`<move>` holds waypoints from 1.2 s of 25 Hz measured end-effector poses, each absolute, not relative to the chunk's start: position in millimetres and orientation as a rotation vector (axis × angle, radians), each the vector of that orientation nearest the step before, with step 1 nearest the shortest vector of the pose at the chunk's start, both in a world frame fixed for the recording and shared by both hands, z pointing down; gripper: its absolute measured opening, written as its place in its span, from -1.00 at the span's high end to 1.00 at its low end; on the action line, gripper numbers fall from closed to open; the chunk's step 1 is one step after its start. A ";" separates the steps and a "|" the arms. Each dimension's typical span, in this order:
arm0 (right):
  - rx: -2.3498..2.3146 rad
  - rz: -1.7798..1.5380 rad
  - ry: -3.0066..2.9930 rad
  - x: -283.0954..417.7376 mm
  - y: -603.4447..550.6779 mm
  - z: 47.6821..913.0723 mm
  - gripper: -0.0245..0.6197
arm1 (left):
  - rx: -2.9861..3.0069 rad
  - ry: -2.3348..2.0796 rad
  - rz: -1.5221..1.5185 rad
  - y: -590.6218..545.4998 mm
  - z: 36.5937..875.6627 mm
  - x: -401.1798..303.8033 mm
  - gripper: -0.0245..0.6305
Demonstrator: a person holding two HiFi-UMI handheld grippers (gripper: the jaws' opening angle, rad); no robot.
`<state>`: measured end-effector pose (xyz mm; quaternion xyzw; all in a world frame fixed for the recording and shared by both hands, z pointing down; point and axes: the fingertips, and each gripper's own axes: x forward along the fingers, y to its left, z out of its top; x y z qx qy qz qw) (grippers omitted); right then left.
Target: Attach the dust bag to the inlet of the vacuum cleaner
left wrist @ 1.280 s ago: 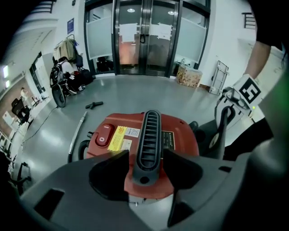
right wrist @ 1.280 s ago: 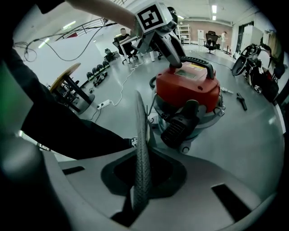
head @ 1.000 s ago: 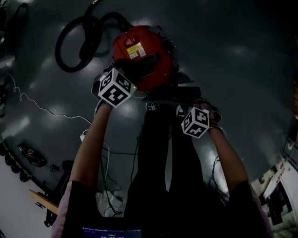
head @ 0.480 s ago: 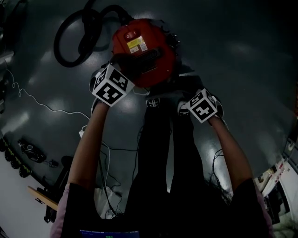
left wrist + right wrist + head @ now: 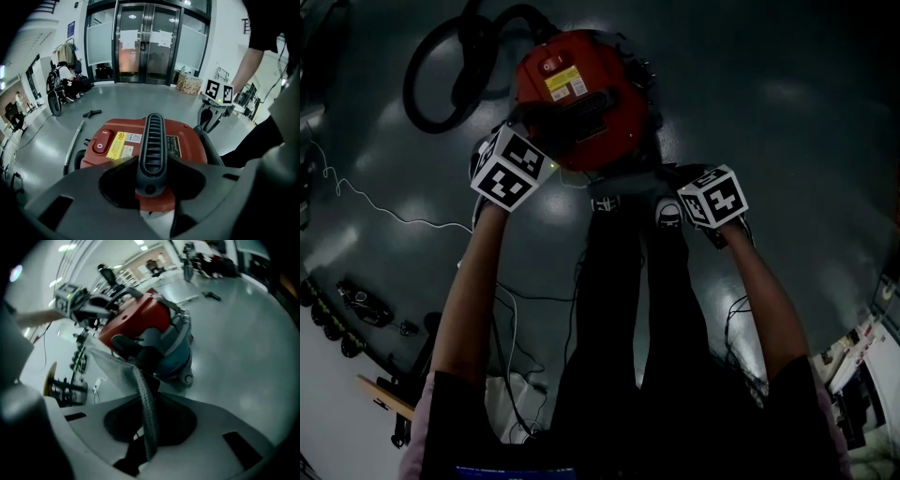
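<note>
Two grips: we are clamping the left gripper point(image 5: 151, 187) on the vacuum cleaner's point(image 5: 185, 145) handle point(image 5: 153, 140) and pinching the dust bag point(image 5: 112, 371), which is trailing ahead of the right gripper's point(image 5: 147, 439) jaws. Next, we are probably steering it onto the inlet.

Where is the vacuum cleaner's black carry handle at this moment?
In the left gripper view, the handle runs along the top of the red vacuum cleaner, right of its yellow label, clamped in the left claw.
</note>
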<state>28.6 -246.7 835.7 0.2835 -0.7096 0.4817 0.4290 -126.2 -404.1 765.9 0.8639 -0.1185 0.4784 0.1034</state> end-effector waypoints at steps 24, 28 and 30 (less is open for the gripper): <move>0.717 1.254 -1.660 25.5 -243.6 830.9 0.70 | 2.566 -0.357 1.354 -404.7 764.5 -127.4 0.46; 0.619 1.059 -1.699 22.8 -245.5 831.1 0.70 | 2.562 -0.373 1.345 -405.1 766.4 -128.5 0.46; 0.555 0.878 -1.685 22.6 -248.0 830.1 0.69 | 2.567 -0.374 1.339 -405.1 766.0 -127.3 0.46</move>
